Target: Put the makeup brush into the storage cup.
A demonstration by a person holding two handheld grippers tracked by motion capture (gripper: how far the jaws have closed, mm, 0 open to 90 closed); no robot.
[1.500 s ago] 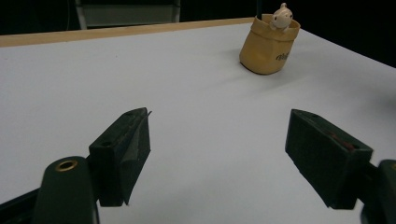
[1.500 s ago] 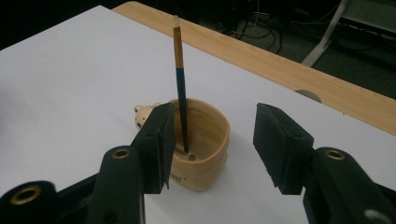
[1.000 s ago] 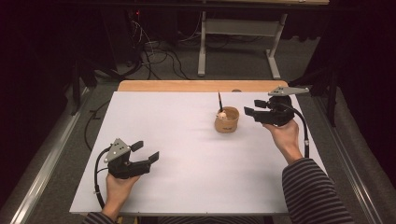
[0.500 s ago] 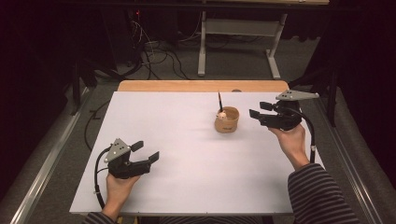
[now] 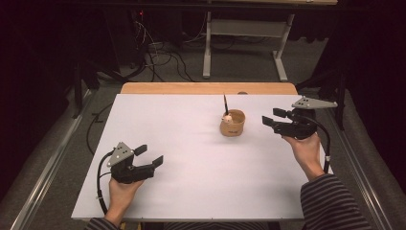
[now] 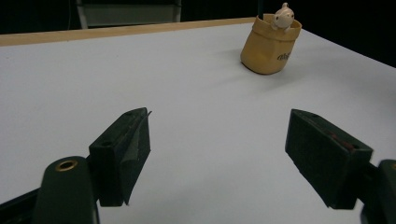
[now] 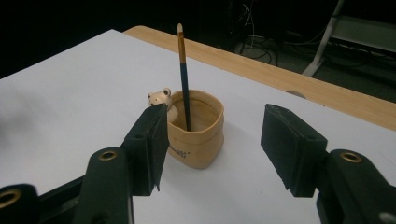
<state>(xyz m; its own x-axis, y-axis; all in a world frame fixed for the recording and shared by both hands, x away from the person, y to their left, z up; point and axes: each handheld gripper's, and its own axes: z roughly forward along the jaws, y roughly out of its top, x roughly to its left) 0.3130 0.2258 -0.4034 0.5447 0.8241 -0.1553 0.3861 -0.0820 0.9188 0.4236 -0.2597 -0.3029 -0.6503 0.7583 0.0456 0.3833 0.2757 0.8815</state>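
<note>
Right gripper view shows my right tongs [image 7: 212, 144] spread wide with nothing between them, having just opened a little further, facing the tan pot [image 7: 196, 128], soft-walled and rounded, standing right of the centre of the matte white table [image 7: 60, 107]. A slim dark brush [image 7: 184, 74] stands upright inside; a small pale frog figure [image 7: 160, 99] peeks over the rim, partly hidden by one jaw. The pot's printing is too small to read. My left tongs [image 5: 146, 160] hover wide open, empty, well apart from the pot.
</note>
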